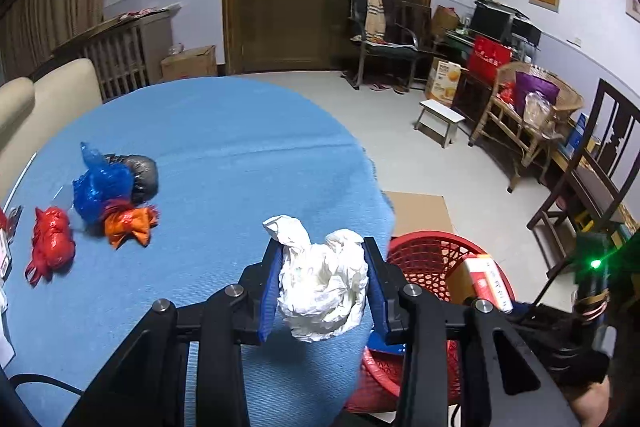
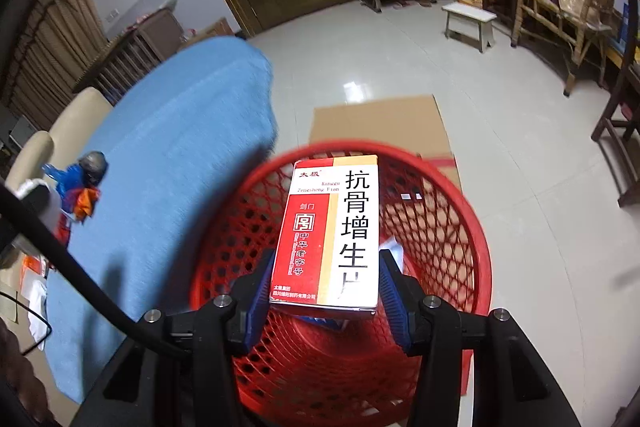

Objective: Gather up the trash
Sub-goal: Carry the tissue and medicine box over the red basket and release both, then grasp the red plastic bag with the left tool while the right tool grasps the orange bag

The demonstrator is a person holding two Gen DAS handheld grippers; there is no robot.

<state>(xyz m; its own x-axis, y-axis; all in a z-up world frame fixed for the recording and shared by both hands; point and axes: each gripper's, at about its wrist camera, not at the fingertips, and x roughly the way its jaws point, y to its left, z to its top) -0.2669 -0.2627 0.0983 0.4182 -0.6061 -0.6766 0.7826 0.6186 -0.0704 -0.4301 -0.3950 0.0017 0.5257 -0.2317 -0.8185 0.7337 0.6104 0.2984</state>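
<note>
My left gripper (image 1: 322, 267) is shut on a crumpled white paper wad (image 1: 324, 291), held over the right edge of the blue tablecloth (image 1: 224, 155). My right gripper (image 2: 326, 271) is shut on a red and white medicine box (image 2: 328, 231), which it holds upright over the mouth of the red mesh basket (image 2: 452, 227). That basket (image 1: 424, 259) stands on the floor to the right of the table, with the box (image 1: 490, 281) above it. On the cloth's left lie a red bag (image 1: 50, 247), a blue bag (image 1: 100, 187), a grey bag (image 1: 142, 173) and an orange bag (image 1: 130, 227).
A flat cardboard sheet (image 2: 380, 123) lies on the floor under and behind the basket. A small white stool (image 2: 470, 21), wicker chairs (image 2: 568, 7) and dark wooden chairs (image 1: 592, 171) ring the tiled floor. A beige sofa (image 1: 44, 95) sits behind the table on the left.
</note>
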